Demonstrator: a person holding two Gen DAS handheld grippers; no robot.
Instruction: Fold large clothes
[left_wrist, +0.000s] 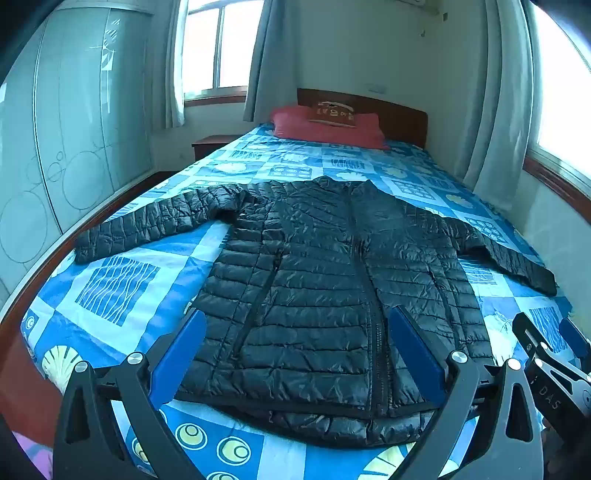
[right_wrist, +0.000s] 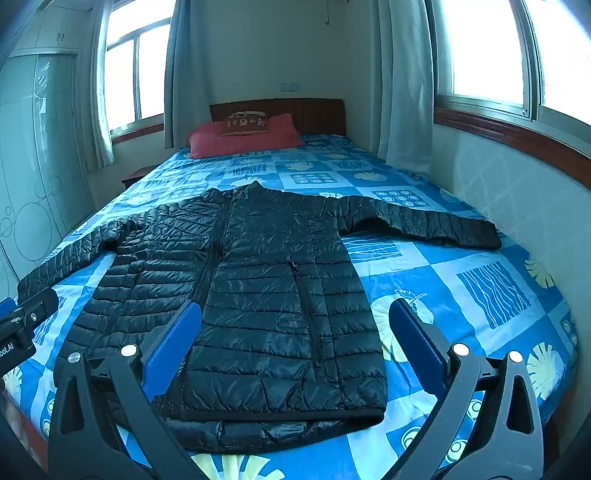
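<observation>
A black quilted puffer jacket (left_wrist: 314, 288) lies flat and front up on the bed, zipped, with both sleeves spread out to the sides. It also shows in the right wrist view (right_wrist: 258, 295). My left gripper (left_wrist: 295, 332) is open and empty, hovering above the jacket's hem. My right gripper (right_wrist: 295, 325) is open and empty, above the hem's right part. In the left wrist view the right gripper (left_wrist: 554, 354) shows at the right edge. In the right wrist view the left gripper (right_wrist: 22, 321) shows at the left edge.
The bed has a blue patterned sheet (left_wrist: 122, 280), a red pillow (left_wrist: 325, 127) and a wooden headboard (left_wrist: 399, 114). A wardrobe (left_wrist: 74, 129) stands to the left, a wall with windows (right_wrist: 517, 177) along the right. A nightstand (left_wrist: 210, 144) is beside the bed.
</observation>
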